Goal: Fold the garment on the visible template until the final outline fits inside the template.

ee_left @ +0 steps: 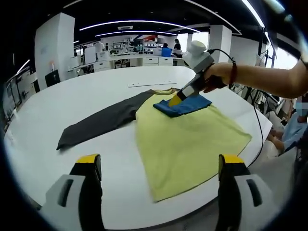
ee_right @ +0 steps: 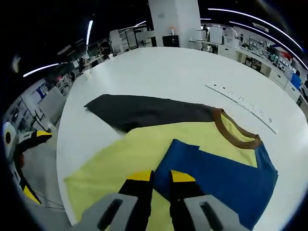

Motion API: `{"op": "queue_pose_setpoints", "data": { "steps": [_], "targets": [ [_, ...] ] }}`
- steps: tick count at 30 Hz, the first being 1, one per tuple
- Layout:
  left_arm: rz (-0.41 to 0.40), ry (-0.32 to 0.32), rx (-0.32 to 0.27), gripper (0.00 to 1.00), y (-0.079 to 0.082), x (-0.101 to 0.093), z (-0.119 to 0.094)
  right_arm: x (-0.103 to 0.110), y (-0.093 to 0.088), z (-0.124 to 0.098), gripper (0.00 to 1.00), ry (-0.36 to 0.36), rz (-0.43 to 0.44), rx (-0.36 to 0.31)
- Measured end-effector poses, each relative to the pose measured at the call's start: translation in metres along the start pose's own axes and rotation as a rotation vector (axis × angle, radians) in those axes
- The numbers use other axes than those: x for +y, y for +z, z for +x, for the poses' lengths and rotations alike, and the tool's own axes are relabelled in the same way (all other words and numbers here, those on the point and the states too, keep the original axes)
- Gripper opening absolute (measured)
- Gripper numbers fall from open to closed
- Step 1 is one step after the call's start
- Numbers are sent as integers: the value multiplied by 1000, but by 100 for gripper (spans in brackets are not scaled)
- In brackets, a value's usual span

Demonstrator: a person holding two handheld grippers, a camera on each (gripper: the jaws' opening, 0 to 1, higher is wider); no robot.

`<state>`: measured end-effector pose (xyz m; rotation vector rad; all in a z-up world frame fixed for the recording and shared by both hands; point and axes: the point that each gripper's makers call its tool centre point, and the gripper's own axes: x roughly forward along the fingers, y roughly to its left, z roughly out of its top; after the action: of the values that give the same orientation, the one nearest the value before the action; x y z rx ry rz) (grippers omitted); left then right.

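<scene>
A long-sleeved shirt with a yellow body (ee_left: 187, 144) lies flat on the white table (ee_left: 72, 101). Its dark grey sleeve (ee_left: 101, 122) stretches out to the left. The blue sleeve (ee_left: 185, 106) is folded over the chest, below the brown collar (ee_right: 236, 137). In the left gripper view a hand holds my right gripper (ee_left: 174, 101) with its tips on the blue sleeve. In the right gripper view its jaws (ee_right: 161, 176) stand close together over the edge of the blue sleeve (ee_right: 221, 178). My left gripper (ee_left: 160, 161) hangs open above the table's near edge, short of the shirt's hem.
A thin marked strip (ee_right: 240, 103) lies on the table beyond the collar. The left gripper (ee_right: 26, 144) shows at the table's edge in the right gripper view. A cable (ee_left: 257, 120) trails off the table's right side, where a person (ee_left: 288, 130) sits. Desks and pillars stand behind.
</scene>
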<state>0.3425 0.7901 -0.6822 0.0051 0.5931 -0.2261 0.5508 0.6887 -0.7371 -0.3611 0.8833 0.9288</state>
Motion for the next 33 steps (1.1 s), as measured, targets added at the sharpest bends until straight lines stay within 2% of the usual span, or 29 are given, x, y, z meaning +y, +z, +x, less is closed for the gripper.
{"op": "queue_pose_setpoints", "data": {
  "steps": [1, 3, 12, 19, 24, 26, 29, 33],
  "targets": [
    [2, 1, 3, 99, -1, 0, 0, -7, -5, 0, 18, -28, 17, 13],
    [2, 1, 6, 99, -2, 0, 0, -11, -13, 2, 20, -30, 44, 32],
    [-4, -3, 7, 98, -1, -1, 2, -18, -32, 14, 21, -56, 136, 24],
    [-6, 5, 18, 97, -4, 2, 2, -15, -28, 16, 17, -70, 144, 0],
    [-5, 8, 17, 97, -3, 3, 1, -4, -29, 20, 6, -10, 183, 1],
    [-3, 12, 14, 97, -2, 4, 0, -5, -28, 20, 6, -19, 180, -6],
    [-2, 22, 16, 97, -3, 7, -3, -4, -25, 17, 0, -20, 172, -12],
    [-2, 25, 27, 97, -6, 8, -3, 4, -15, 10, 0, 10, 148, -34]
  ]
}}
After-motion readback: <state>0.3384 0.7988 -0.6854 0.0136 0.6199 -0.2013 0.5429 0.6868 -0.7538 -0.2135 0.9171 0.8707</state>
